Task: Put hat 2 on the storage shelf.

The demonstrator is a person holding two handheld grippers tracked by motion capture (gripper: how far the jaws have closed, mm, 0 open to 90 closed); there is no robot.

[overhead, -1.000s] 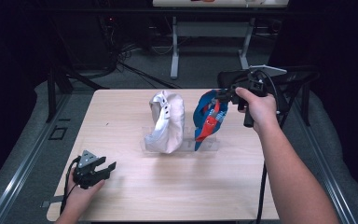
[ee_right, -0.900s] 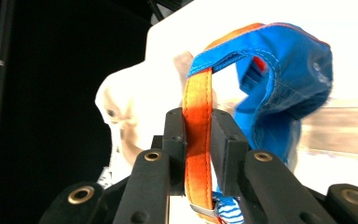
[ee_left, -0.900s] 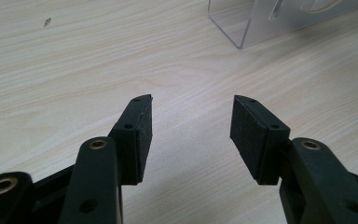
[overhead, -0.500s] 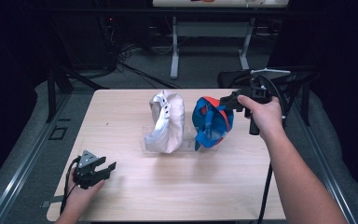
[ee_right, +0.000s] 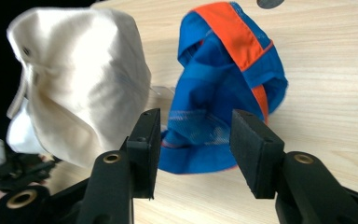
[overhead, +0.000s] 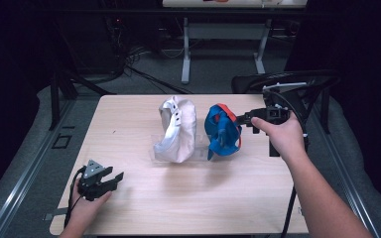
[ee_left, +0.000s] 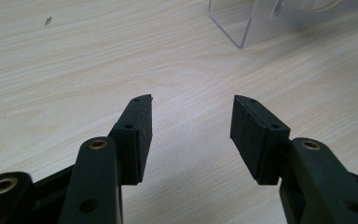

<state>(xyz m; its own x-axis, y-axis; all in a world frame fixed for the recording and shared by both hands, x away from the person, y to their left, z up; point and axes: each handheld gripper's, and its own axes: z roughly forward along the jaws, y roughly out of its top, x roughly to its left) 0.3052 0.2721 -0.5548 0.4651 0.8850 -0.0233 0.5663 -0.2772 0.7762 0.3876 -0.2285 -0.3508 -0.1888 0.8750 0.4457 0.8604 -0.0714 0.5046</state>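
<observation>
A white cap (overhead: 176, 130) and a blue cap with orange stripes (overhead: 222, 130) stand side by side on a clear plastic stand (overhead: 159, 154) at mid-table. My right gripper (overhead: 244, 119) hovers just right of the blue cap, open. In the right gripper view its jaws frame the blue cap (ee_right: 223, 84) just ahead without pressing it, and the white cap (ee_right: 79, 79) is to the left. My left gripper (overhead: 113, 179) rests open near the table's front left. In the left gripper view, the left gripper (ee_left: 191, 123) holds nothing, with bare wood between its fingers.
A corner of the clear stand (ee_left: 261, 18) shows ahead of the left gripper. The wooden table (overhead: 188, 203) has free room along its front. A black chair (overhead: 283, 82) stands behind the right hand, and desk legs (overhead: 186, 49) and cables lie beyond the far edge.
The blue cap has sunk from a stretched, hanging shape into a rounder one beside the white cap. The right gripper has dropped slightly and eased right. The left gripper has stayed still.
</observation>
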